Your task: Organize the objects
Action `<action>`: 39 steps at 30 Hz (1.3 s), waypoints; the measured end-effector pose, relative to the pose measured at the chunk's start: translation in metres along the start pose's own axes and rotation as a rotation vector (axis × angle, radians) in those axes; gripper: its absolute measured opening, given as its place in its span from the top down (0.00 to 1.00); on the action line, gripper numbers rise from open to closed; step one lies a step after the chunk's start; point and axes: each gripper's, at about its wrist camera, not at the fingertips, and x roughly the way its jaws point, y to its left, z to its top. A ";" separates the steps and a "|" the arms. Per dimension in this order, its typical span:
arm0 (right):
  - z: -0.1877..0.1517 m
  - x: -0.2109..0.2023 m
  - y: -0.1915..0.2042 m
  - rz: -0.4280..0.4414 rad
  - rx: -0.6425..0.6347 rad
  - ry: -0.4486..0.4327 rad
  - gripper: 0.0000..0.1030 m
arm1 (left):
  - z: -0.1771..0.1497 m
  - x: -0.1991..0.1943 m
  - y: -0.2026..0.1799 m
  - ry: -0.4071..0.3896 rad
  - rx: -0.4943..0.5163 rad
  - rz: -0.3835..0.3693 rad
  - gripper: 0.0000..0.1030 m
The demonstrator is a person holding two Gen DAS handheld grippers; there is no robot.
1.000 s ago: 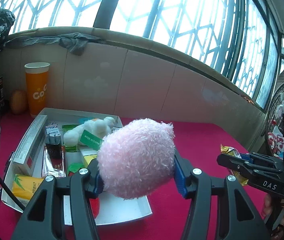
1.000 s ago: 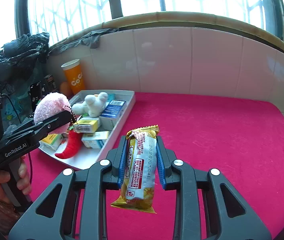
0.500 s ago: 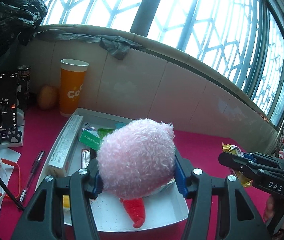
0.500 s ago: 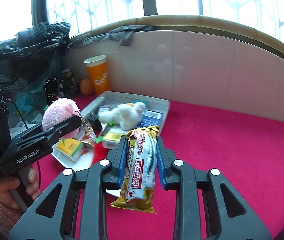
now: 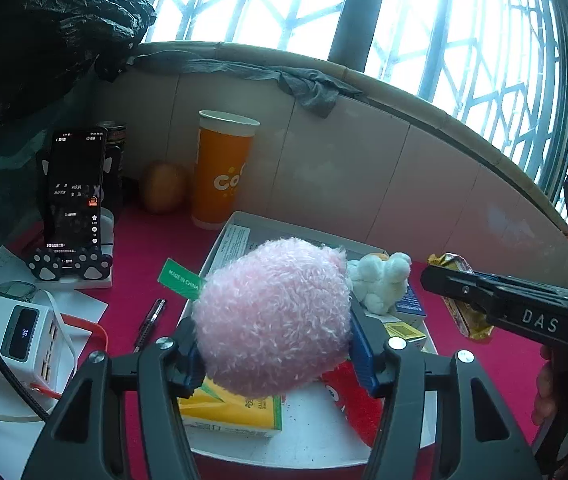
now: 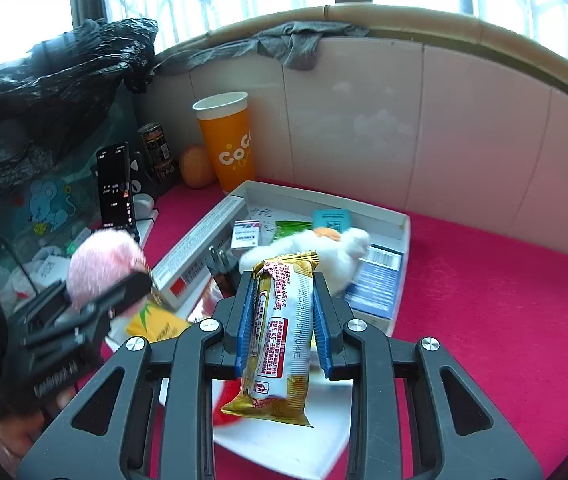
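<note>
My left gripper [image 5: 276, 332] is shut on a fluffy pink plush ball [image 5: 272, 316] with a green tag. It hangs over the near left end of the white tray [image 5: 295, 226], above a yellow box [image 5: 236, 408] and a red toy [image 5: 347, 400]. My right gripper [image 6: 284, 300] is shut on a gold-and-white snack bar [image 6: 280, 340], held upright over the tray's [image 6: 323, 200] near part. The tray holds a white plush [image 6: 347, 244], a long box [image 6: 200, 248] and several small packets. The left gripper [image 6: 132, 284] shows at the left of the right wrist view with the pink ball [image 6: 102, 260].
An orange paper cup [image 5: 222, 172] and an orange fruit [image 5: 164, 186] stand behind the tray by the tiled wall. To the left are a phone on a paw stand [image 5: 74, 188], a pen [image 5: 150, 322], a white power bank [image 5: 24, 336] and black bags. Red cloth [image 6: 503, 300] lies right of the tray.
Both grippers have swung left, each keeping its hold. The pink ball and the snack bar are now over the tray. The phone and power bank have come into the left view.
</note>
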 end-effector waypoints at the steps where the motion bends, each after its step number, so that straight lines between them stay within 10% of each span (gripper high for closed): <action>1: 0.002 0.007 0.000 0.005 0.015 0.007 0.75 | 0.000 0.002 0.001 0.005 -0.001 0.000 0.43; 9: 0.007 0.045 -0.008 0.029 0.154 0.022 0.66 | -0.006 0.008 -0.005 0.017 0.028 -0.021 0.30; 16: 0.004 0.033 -0.011 0.010 0.168 -0.055 0.20 | -0.004 0.005 -0.001 -0.024 0.003 0.035 0.00; 27: -0.014 -0.043 -0.008 -0.078 0.128 -0.285 0.20 | -0.005 0.002 -0.017 -0.022 0.048 0.075 0.00; 39: -0.045 -0.059 -0.006 -0.189 0.107 -0.228 0.20 | -0.010 -0.006 -0.026 0.008 0.074 0.131 0.00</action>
